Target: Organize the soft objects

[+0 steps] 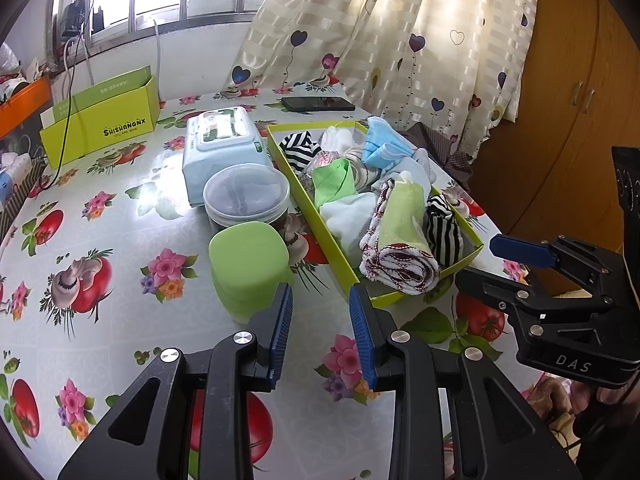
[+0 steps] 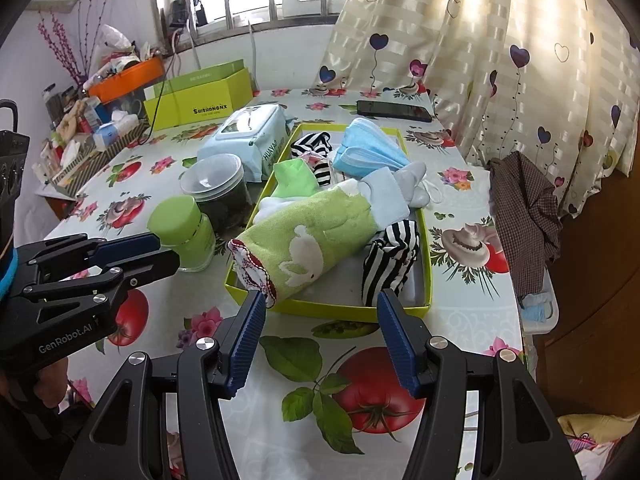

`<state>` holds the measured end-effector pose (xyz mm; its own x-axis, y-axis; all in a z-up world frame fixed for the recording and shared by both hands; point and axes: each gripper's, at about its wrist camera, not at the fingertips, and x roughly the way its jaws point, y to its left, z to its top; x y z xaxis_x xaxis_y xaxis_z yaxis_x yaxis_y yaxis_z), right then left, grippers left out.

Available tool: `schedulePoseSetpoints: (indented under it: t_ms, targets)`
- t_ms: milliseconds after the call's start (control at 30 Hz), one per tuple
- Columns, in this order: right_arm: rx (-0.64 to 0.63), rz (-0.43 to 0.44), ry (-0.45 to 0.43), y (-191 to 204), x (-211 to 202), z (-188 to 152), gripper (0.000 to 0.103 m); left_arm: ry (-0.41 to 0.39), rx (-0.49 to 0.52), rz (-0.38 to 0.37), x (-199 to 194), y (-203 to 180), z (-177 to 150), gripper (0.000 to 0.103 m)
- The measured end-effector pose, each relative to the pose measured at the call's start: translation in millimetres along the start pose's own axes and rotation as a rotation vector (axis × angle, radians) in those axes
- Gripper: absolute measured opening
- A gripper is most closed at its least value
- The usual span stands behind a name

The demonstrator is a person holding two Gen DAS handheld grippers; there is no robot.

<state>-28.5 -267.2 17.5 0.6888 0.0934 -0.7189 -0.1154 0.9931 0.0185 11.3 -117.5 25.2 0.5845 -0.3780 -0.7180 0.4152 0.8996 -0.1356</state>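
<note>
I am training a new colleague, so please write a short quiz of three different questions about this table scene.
1. True or false: the rolled green towel lies inside the yellow-green tray.
2. Which lies at the tray's far end? A) blue face masks B) a book
3. Fill in: neither the left gripper nor the right gripper holds ____.

Key: 1 true; 2 A; 3 anything.

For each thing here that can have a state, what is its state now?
left gripper: open, empty
right gripper: open wider, empty
tray: full of soft things
towel: rolled, lying in the tray
masks: stacked at the tray's far end
wipes pack: lid closed
clear jar: lid on
green jar: capped
phone: screen dark
</note>
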Motion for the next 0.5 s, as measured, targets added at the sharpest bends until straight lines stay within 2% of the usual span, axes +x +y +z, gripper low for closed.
schedulePoseSetpoints:
  t_ms: [500]
  targets:
    - [0.001, -0.001, 0.001, 0.1, 0.6, 1.1, 0.058, 0.004, 0.005, -0.003, 2.2, -2.6, -0.2, 0.031]
